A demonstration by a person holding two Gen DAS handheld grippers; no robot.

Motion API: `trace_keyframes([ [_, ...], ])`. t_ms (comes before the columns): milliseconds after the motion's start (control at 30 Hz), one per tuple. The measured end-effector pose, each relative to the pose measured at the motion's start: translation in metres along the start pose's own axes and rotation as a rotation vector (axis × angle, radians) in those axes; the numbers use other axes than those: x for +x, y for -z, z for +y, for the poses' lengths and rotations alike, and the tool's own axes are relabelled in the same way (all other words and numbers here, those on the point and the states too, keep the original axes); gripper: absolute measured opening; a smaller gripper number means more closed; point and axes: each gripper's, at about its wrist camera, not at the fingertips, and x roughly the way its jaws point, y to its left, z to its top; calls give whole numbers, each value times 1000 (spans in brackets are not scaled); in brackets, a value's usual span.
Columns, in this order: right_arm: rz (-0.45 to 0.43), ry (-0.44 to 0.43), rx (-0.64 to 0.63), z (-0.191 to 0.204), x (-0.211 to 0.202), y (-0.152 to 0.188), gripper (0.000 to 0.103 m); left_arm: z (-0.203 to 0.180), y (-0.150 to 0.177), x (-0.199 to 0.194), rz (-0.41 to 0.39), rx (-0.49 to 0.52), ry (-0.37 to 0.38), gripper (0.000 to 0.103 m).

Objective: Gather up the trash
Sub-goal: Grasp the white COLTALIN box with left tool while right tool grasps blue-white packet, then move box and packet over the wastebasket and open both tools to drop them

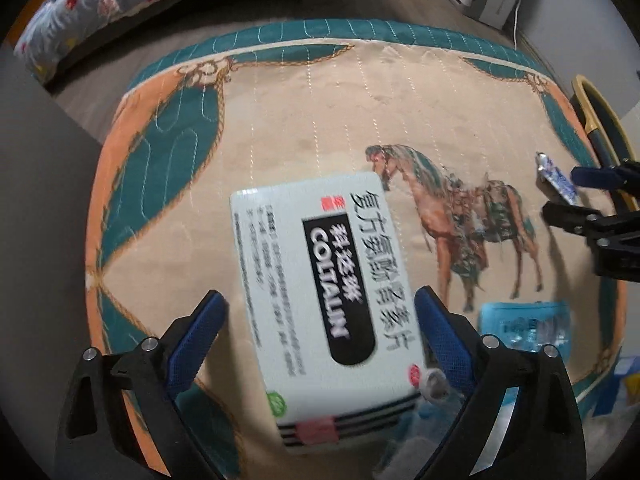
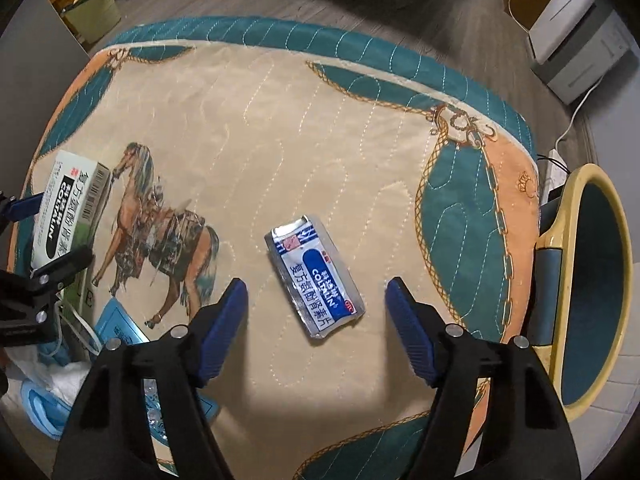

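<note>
A white Coltalin medicine box (image 1: 324,296) lies on the quilted horse-print cloth (image 1: 304,120), between the fingers of my left gripper (image 1: 320,312), which is open around it without clear contact. The box also shows at the left of the right wrist view (image 2: 68,208). A blue and silver Coltalin sachet (image 2: 316,276) lies flat just ahead of my right gripper (image 2: 316,300), which is open and empty. The sachet also shows at the right of the left wrist view (image 1: 558,180), between the right gripper's fingers (image 1: 596,176).
A blue face-mask packet (image 1: 524,324) and crumpled blue and white wrappers (image 2: 48,384) lie near the cloth's front edge. A yellow-rimmed bin (image 2: 592,280) stands at the right of the cloth. White boxes (image 2: 576,28) and a cable lie on the wood floor behind.
</note>
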Motion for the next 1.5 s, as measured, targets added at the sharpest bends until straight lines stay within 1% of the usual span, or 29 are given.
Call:
trace_keyframes([
  [67,2,-5,12,-1,0,-1,58,-1,4,-2,2,-11,10,93],
  [133,4,-10,15,-2,-1,-2,52,0,6,-5,-9,-4,-8,77],
  [167,5,-11,8,0,0,-2,49,0,5,-7,-17,6,-16,77],
  [233,5,-14,-9,3,0,-3,42,0,4,-8,-23,15,-4,76],
  [267,3,-14,-14,4,-1,-5,34,1,3,-9,-31,27,-10,76],
  [300,3,-16,-14,4,-1,-6,31,-1,2,-12,-46,46,-25,76],
  [333,5,-23,-8,3,-2,-7,29,-1,-5,-13,-59,56,-34,76],
  [433,4,-39,13,-1,-6,-8,28,1,-9,-26,-117,65,-43,76],
  [500,-17,-45,22,-5,-12,-11,26,1,-11,-37,-154,61,-46,76],
  [533,-32,-56,30,-8,-17,-12,24,1,-14,-44,-175,56,-42,76],
  [567,-49,-68,40,-10,-22,-14,19,0,-16,-48,-188,54,-45,76],
  [700,-110,-81,45,-21,-42,-18,19,-11,-28,-66,-251,78,-57,76],
  [833,-141,-117,103,-40,-56,-15,19,-16,-38,-79,-291,73,-27,76],
  [1033,-221,-136,129,-65,-86,-12,18,-43,-53,-92,-357,129,-36,76],
  [1167,-266,-149,155,-83,-102,-2,19,-64,-58,-93,-370,159,-20,76],
  [1300,-293,-118,177,-109,-108,8,19,-86,-59,-88,-364,191,-7,76],
  [1400,-299,-104,232,-139,-108,18,19,-108,-60,-86,-369,225,9,76],
  [1500,-306,-89,307,-172,-109,28,19,-135,-61,-86,-374,258,51,76],
])
